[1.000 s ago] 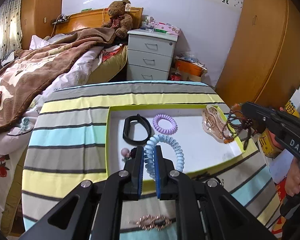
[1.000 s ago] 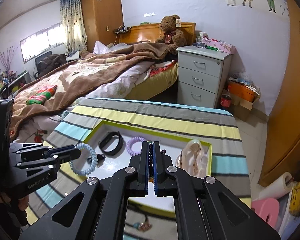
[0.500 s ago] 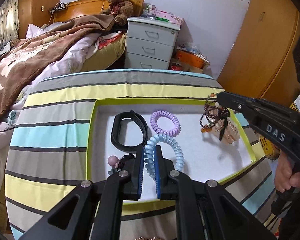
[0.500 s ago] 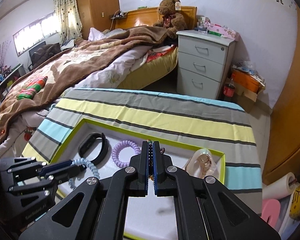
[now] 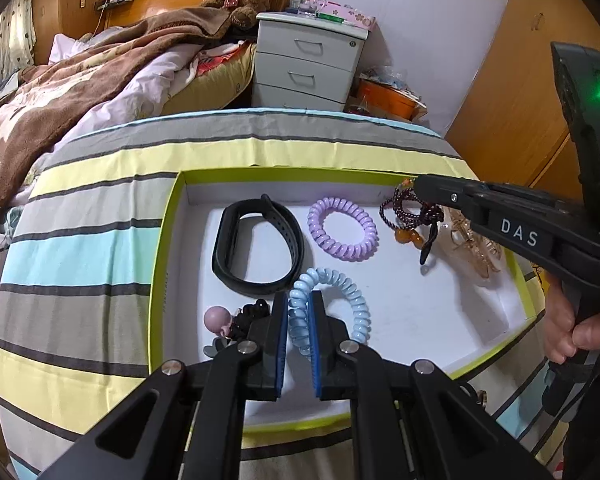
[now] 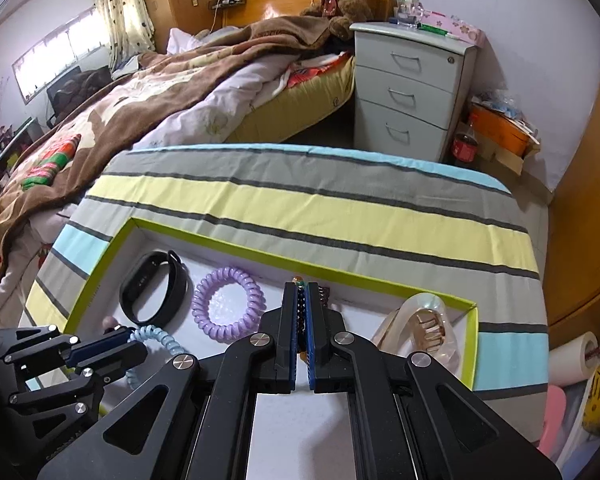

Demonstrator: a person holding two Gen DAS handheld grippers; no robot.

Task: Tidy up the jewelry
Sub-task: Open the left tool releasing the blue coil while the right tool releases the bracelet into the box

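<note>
A white tray with a lime-green rim [image 5: 164,240] [image 6: 100,276] lies on the striped table. My left gripper [image 5: 299,300] [image 6: 134,340] is shut on a light blue spiral hair tie [image 5: 340,300] [image 6: 160,338], held low over the tray's near left part. My right gripper [image 6: 301,292] [image 5: 418,186] is shut on a dark beaded bracelet [image 5: 404,212] [image 6: 300,308] with amber beads, hanging over the tray's far right part. In the tray lie a black wristband [image 5: 256,244] [image 6: 152,286], a purple spiral hair tie [image 5: 342,228] [image 6: 228,306], a clear amber hair claw [image 5: 472,240] [image 6: 424,328] and a pink-bead hair tie [image 5: 228,320].
A striped cloth [image 5: 100,240] [image 6: 340,208] covers the table. Behind it stand a bed with a brown blanket [image 5: 80,80], a grey drawer unit [image 5: 308,64] and a wooden wardrobe [image 5: 520,100]. A person's hand [image 5: 568,332] grips the right tool at the table's right edge.
Both grippers have come down and forward over the tray. The beaded bracelet has moved from beyond the tray's right edge to above its far right part; the blue hair tie hangs lower.
</note>
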